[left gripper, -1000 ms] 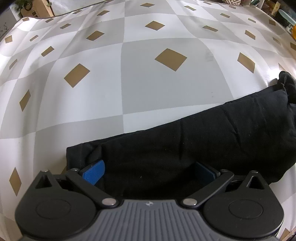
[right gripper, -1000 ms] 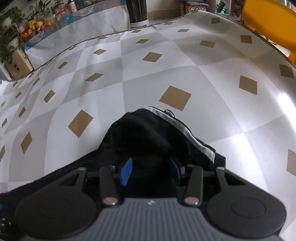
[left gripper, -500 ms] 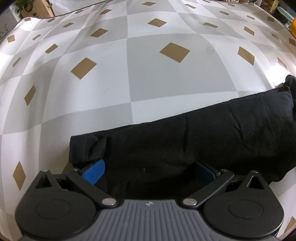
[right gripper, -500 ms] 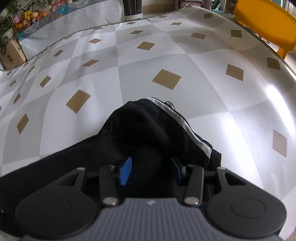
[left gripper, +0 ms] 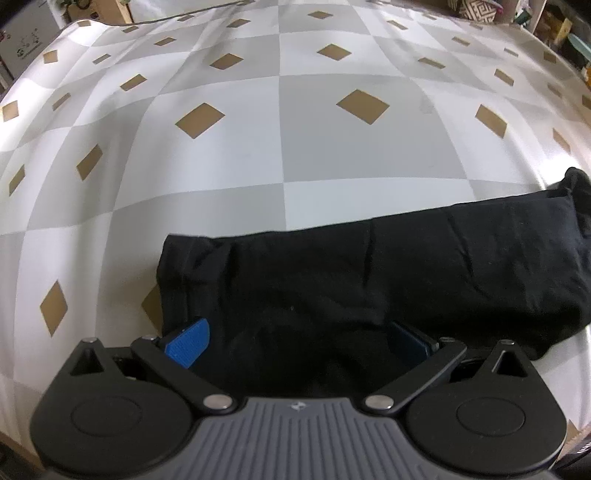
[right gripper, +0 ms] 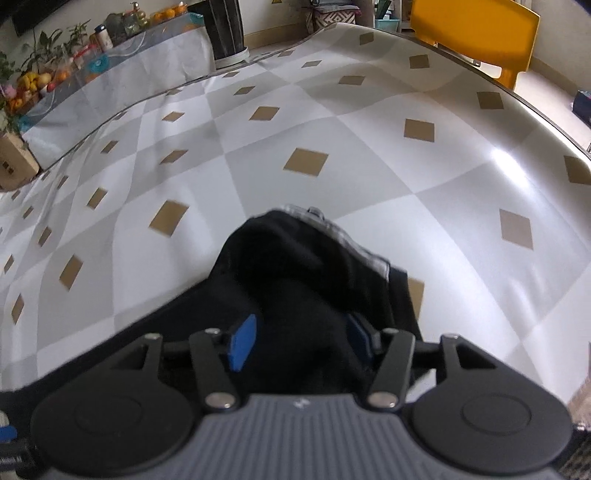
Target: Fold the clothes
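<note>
Looking along the left tongs [left gripper: 297,338], a black garment [left gripper: 388,273] lies as a long folded band across the near part of the counter [left gripper: 258,155], which is covered in a cloth of white and grey squares with small tan diamonds. The band runs from a squared-off end at the left towards the right edge of the view, where it bunches into a small dark lump. Both blue fingertips [left gripper: 188,341] sit well apart, one at each side of a fold of the black cloth that fills the gap between them; the left pad shows bright blue against the fabric, the right pad is half sunk in shadow. The tongs stand wide with cloth between them, and whether the pads actually press on it cannot be told. Beyond the far edge of the counter, boxes and a patterned basket show only as small shapes.

Seen from the right tongs [right gripper: 297,341], the other end of the black garment [right gripper: 295,280] rises in a rumpled heap straight ahead, with a pale striped edge [right gripper: 354,243] along its far right side, blurred. Here the blue fingertips [right gripper: 242,341] stand narrower, close against a thick wad of the black fabric that fills the space between them. Past the counter [right gripper: 424,177] stand a yellow chair [right gripper: 476,33], a second covered table with fruit and plants at the left, and a dark upright bin.
</note>
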`<state>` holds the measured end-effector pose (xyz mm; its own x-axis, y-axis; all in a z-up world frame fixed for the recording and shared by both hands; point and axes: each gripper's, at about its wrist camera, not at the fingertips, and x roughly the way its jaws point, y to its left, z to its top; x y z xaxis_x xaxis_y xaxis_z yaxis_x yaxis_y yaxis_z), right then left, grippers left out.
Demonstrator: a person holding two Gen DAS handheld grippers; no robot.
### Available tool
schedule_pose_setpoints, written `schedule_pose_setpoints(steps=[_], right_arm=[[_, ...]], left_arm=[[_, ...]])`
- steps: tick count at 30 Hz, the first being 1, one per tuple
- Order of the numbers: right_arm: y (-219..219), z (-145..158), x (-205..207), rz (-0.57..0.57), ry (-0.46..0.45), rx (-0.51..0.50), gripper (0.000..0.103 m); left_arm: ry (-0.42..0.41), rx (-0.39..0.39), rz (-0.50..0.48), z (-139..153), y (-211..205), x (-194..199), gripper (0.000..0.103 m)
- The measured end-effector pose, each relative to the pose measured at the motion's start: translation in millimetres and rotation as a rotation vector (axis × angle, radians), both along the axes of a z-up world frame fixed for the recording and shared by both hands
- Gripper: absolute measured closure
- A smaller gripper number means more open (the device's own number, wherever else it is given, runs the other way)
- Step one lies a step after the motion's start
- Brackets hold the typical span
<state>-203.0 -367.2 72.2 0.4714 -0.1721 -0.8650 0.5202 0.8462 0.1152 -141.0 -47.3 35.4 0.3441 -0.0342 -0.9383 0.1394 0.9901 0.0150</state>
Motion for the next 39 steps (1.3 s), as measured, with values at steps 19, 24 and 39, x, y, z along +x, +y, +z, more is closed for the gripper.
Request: schedule_pose_setpoints(steps=[19,24,39], right_arm=[[25,0,-49,-0.023,0.021,0.076,0.039],[10,-10,-54,-0.095,0.029,0.088,0.039],[-33,-42,-64,-0.367,-0.06,0.239,0.039]], left_arm=[[-0.067,-0.037,0.014,24,-4,-59,0.0],[-0.08,-0.032,-0.006,25,-9,-61,0.0],[-0.081,-0.034,-0.035,22,-17,-59,0.014]])
